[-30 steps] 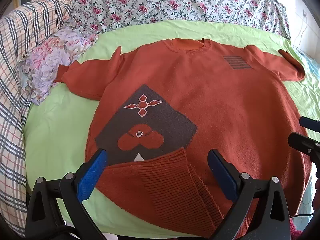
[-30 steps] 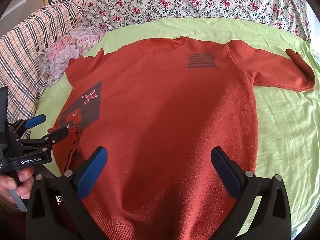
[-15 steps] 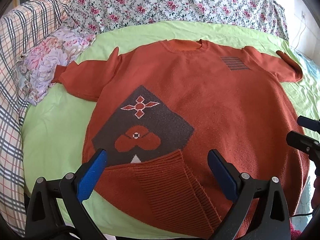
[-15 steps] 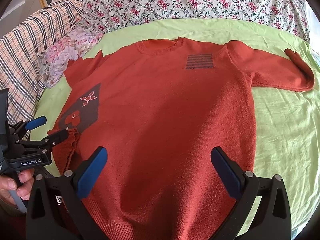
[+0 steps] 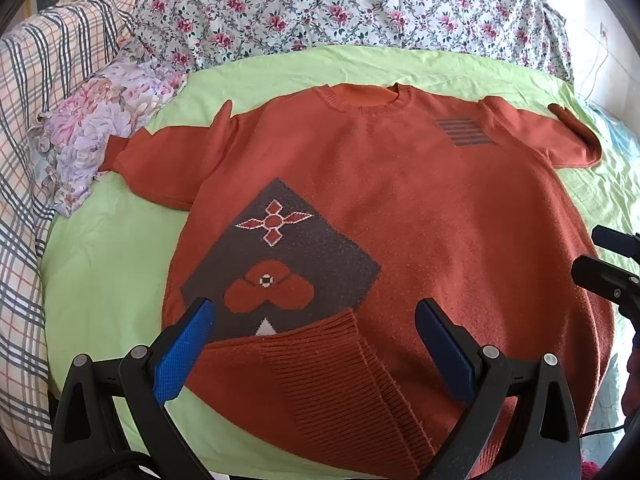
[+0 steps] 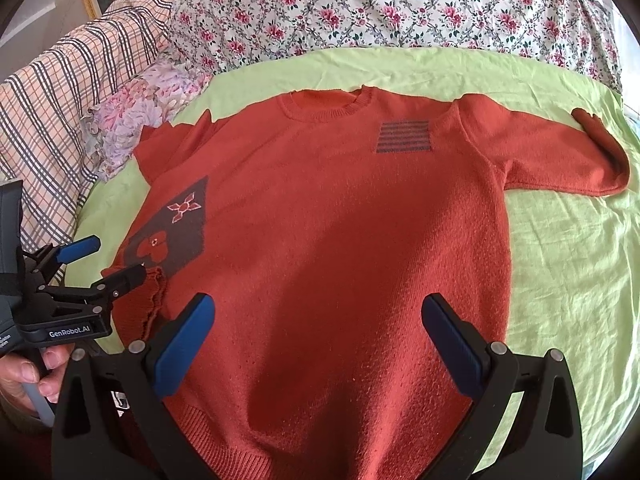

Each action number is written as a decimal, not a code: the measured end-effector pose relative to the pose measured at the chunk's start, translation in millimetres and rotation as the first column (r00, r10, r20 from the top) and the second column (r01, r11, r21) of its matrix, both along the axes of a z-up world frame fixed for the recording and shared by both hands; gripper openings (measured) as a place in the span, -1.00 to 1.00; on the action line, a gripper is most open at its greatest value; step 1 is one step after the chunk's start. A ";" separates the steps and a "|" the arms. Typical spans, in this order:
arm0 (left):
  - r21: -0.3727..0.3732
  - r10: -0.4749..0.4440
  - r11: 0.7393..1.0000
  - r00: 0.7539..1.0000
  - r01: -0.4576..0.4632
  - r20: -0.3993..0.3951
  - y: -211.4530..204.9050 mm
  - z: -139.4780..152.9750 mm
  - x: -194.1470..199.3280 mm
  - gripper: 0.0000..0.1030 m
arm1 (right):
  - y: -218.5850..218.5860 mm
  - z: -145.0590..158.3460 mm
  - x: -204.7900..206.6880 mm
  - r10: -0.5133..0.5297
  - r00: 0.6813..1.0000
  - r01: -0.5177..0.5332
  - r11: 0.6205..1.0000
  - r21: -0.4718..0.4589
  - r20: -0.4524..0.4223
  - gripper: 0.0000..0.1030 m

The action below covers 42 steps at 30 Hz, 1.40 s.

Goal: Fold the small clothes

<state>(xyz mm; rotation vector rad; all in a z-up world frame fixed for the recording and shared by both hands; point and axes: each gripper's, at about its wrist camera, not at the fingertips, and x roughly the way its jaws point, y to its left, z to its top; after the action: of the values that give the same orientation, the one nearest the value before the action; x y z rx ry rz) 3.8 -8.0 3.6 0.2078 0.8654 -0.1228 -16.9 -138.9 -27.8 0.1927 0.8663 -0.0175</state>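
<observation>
One sweater (image 5: pixel 420 216), two tongs (image 5: pixel 316 328) (image 6: pixel 318 320), one green sheet (image 5: pixel 108 264).

The green sheet (image 5: pixel 100 280) is being viewed from its near edge by both wrist cameras, facing the far pillows. The sweater (image 5: pixel 420 220) is being shared closely: its left corner in one, its right hem in the other.

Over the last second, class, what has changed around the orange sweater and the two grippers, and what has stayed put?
Hardly anything. Both cameras drifted very slightly, so the orange sweater sits marginally lower in each view. Nothing was gripped or released: the left gripper and right gripper stay open above the hem. The sweater stays spread flat on the green sheet, its lower-left hem corner still folded up.
</observation>
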 end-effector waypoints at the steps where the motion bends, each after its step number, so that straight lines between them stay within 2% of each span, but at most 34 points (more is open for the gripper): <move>1: 0.005 -0.002 1.000 1.000 0.002 -0.003 -0.8 -0.1 0.6 0.95 | -0.2 0.1 0.4 0.000 1.000 0.000 1.000 0.001 0.000 1.00; 10: 0.010 -0.014 1.000 0.999 0.014 -0.039 -4.4 -1.8 6.7 0.95 | -0.9 0.3 1.2 -0.008 1.000 0.008 1.000 0.011 -0.002 1.00; 13: -0.015 -0.018 1.000 0.999 0.017 -0.038 -4.0 -1.1 8.8 0.95 | -3.9 -0.4 1.0 -0.014 1.000 0.014 1.000 0.015 0.002 1.00; 19: -0.015 -0.024 1.000 0.999 0.023 -0.042 -4.7 -4.9 17.8 0.95 | -11.9 -5.3 7.2 -0.034 0.999 0.035 0.999 0.036 -0.010 1.00; 26: -0.040 -0.023 0.999 0.998 0.021 -0.062 -3.0 -2.1 41.9 0.95 | -38.6 2.2 10.2 -0.083 0.996 0.082 0.996 0.022 0.022 1.00; 30: -0.039 -0.017 0.999 0.997 0.015 -0.069 -1.9 2.3 62.5 0.95 | -82.0 11.9 10.1 -0.178 0.982 0.179 0.984 -0.012 0.063 1.00; 33: -0.067 -0.023 0.998 0.997 0.018 -0.078 -1.0 8.6 77.1 0.95 | -131.7 23.6 11.9 -0.272 0.959 0.271 0.962 0.015 0.079 0.99; 36: -0.076 -0.032 0.997 0.997 0.026 -0.072 -3.9 14.0 91.9 0.95 | -180.3 34.3 17.9 -0.349 0.934 0.349 0.937 0.013 0.082 0.81; 38: -0.067 -0.035 0.997 0.997 0.031 -0.071 -8.6 14.8 103.5 0.95 | -213.4 39.2 27.1 -0.396 0.915 0.398 0.918 -0.001 0.074 0.60; 42: -0.018 -0.035 0.999 0.995 0.033 -0.096 -21.0 3.4 129.9 0.95 | -290.8 39.1 53.0 -0.498 0.866 0.500 0.864 -0.051 0.042 0.36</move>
<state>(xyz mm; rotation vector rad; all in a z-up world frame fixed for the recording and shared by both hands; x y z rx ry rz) 133.8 -29.0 7.0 0.2029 0.9565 -0.1729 36.1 -429.7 11.3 0.3577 0.7671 -0.5275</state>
